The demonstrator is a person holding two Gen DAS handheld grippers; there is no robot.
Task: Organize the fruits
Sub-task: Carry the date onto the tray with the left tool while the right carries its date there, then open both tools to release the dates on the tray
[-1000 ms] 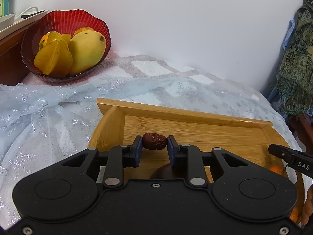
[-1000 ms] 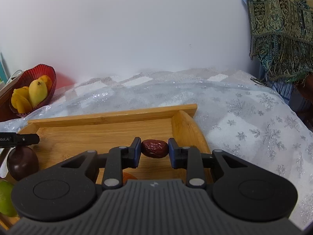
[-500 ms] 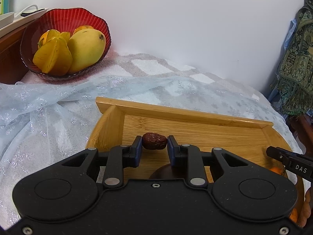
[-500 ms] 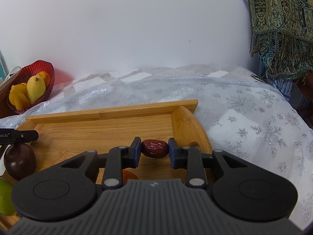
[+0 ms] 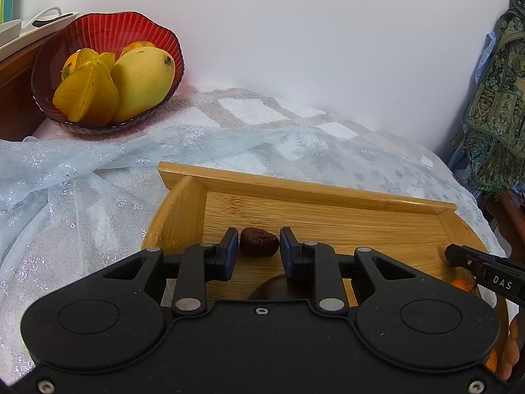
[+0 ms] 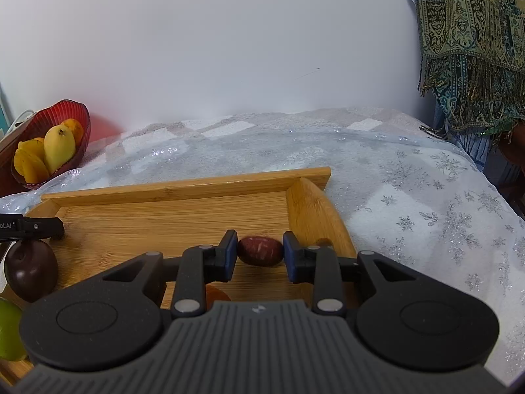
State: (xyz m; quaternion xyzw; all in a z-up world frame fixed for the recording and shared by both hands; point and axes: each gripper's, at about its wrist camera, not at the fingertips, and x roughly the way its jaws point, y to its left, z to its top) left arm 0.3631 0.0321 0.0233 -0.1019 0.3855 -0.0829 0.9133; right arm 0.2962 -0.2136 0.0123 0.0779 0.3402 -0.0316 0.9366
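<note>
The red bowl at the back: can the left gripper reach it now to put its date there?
Probably yes. The left gripper is shut on a red date, and only bare cloth lies between the wooden tray and the red bowl. The bowl is already rather full.

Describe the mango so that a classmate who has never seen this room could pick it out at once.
Find the red ribbed glass bowl at the far left against the white wall, beyond the wooden tray. The mango leans at its right side. Unlike the ridged, star-shaped carambola beside it, it is smooth, plump and pale yellow, with a small dark stem mark on top.
</note>
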